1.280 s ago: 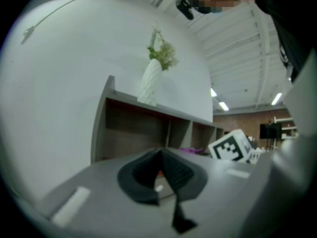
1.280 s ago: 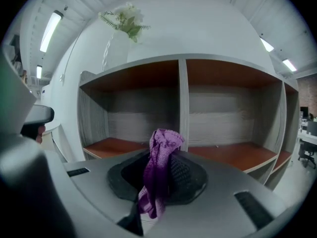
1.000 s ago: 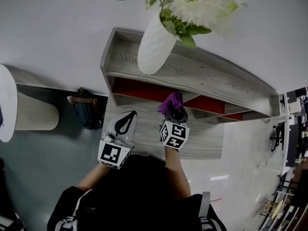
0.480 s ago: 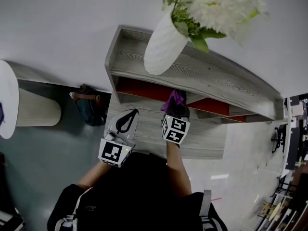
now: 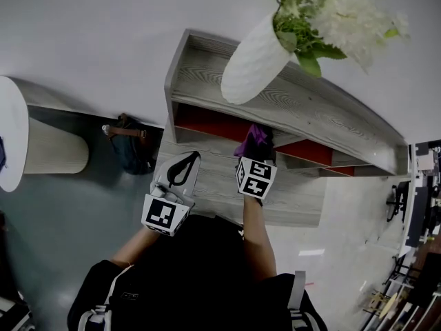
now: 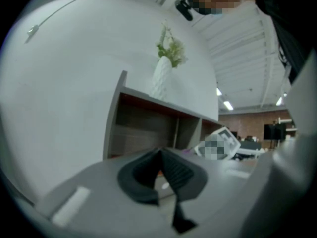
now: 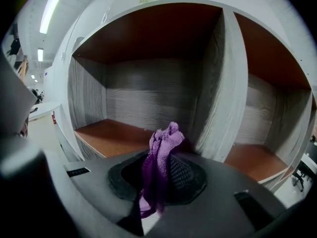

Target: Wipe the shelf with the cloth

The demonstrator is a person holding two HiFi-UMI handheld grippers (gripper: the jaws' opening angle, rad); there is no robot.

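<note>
The grey wood shelf (image 5: 324, 119) has red-brown compartments (image 7: 106, 132). My right gripper (image 5: 255, 152) is shut on a bunched purple cloth (image 5: 254, 137), held at the mouth of the upper left compartment, just left of a grey divider (image 7: 224, 93). In the right gripper view the cloth (image 7: 159, 165) sticks up between the jaws of the right gripper (image 7: 166, 139) and is not touching the shelf floor. My left gripper (image 5: 182, 169) hangs in front of the shelf's left end, shut and holding nothing; the left gripper (image 6: 161, 156) faces the shelf (image 6: 143, 128) from the side.
A white ribbed vase (image 5: 255, 59) of flowers stands on the shelf top, directly above the cloth. A dark bag (image 5: 129, 152) lies on the floor left of the shelf. A round white table (image 5: 11, 143) is at the far left. The wall runs behind the shelf.
The head view has drifted, so the shelf sits further right. The right gripper with the cloth has edged closer to the compartment opening. The left gripper has barely moved.
</note>
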